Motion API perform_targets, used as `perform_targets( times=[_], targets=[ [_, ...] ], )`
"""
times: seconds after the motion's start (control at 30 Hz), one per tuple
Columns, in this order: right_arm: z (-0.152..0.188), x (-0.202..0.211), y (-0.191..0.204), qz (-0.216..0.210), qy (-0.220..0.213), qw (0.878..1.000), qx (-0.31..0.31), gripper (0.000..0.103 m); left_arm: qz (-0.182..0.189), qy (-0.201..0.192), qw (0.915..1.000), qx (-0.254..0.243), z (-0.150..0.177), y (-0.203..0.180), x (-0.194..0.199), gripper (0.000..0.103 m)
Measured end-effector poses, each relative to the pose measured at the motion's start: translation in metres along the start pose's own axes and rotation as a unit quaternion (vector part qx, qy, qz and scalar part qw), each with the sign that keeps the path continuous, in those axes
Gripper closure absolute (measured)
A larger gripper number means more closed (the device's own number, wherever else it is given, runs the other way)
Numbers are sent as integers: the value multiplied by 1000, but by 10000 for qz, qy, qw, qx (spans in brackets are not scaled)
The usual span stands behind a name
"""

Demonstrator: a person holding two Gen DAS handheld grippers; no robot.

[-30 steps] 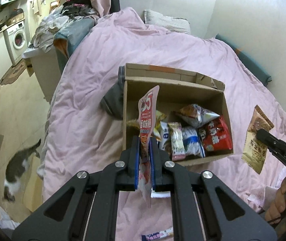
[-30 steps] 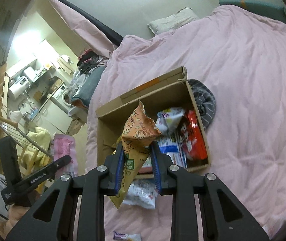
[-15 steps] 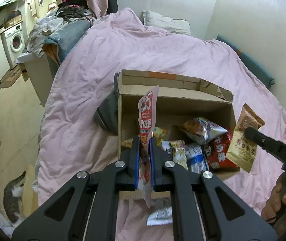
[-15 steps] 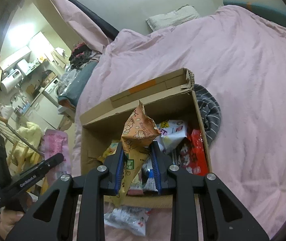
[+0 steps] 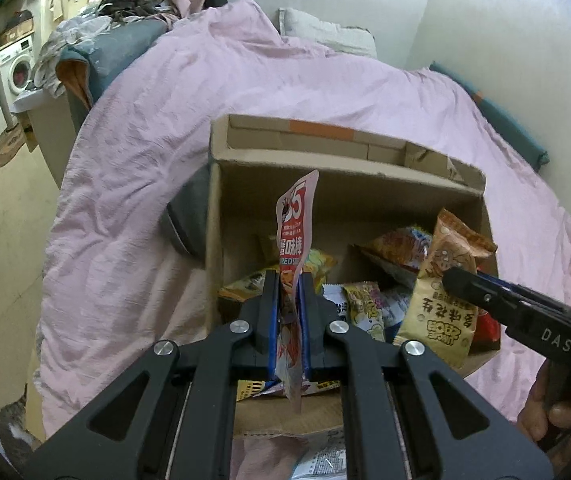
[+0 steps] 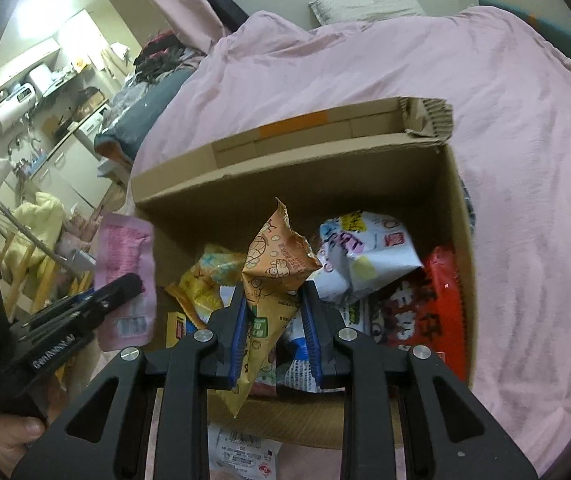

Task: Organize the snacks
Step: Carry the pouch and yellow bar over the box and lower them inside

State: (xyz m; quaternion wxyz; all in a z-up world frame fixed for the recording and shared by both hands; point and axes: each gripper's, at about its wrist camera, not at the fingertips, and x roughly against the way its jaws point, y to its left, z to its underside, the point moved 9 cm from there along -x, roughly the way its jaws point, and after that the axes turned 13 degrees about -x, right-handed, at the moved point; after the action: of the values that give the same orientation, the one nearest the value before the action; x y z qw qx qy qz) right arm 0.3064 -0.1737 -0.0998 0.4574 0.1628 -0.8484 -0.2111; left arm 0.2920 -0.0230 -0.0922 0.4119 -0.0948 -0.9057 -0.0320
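An open cardboard box (image 5: pixel 349 176) (image 6: pixel 285 168) sits on a pink duvet with several snack packs inside. My left gripper (image 5: pixel 288 280) is shut on a flat pink-and-red snack pouch (image 5: pixel 295 224), held upright over the box's left half. My right gripper (image 6: pixel 273 300) is shut on a tan puffed snack bag (image 6: pixel 273 264), held above the packs in the box. In the left wrist view the right gripper (image 5: pixel 451 276) and its tan bag (image 5: pixel 443 292) show over the box's right side. The right wrist view shows the left gripper (image 6: pixel 131 282) with the pink pouch (image 6: pixel 125 276) at the box's left wall.
A white snack pack (image 6: pixel 241 456) lies on the duvet in front of the box. A grey garment (image 5: pixel 189 216) rests against the box's left side. A pillow (image 5: pixel 325 36) lies at the bed's head. Beyond the bed's left edge are piled clothes (image 5: pixel 105 28) and a cat (image 5: pixel 13 432) on the floor.
Both grippers moved forward and down toward the box, each still holding its pack. The tan bag went from beside the box's right wall to over its inside.
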Motion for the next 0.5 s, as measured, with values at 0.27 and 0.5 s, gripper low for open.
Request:
perform_targets(
  times=[0.27,0.5],
  targets=[
    [7,-12,-4,88,183,9998,19,76,77,155,9998,-97,6,-10,-10,96],
    [6,-11,-7,33,205,9997,-109,76,59,169,9998,-88,8,-11,-9,96]
  ],
)
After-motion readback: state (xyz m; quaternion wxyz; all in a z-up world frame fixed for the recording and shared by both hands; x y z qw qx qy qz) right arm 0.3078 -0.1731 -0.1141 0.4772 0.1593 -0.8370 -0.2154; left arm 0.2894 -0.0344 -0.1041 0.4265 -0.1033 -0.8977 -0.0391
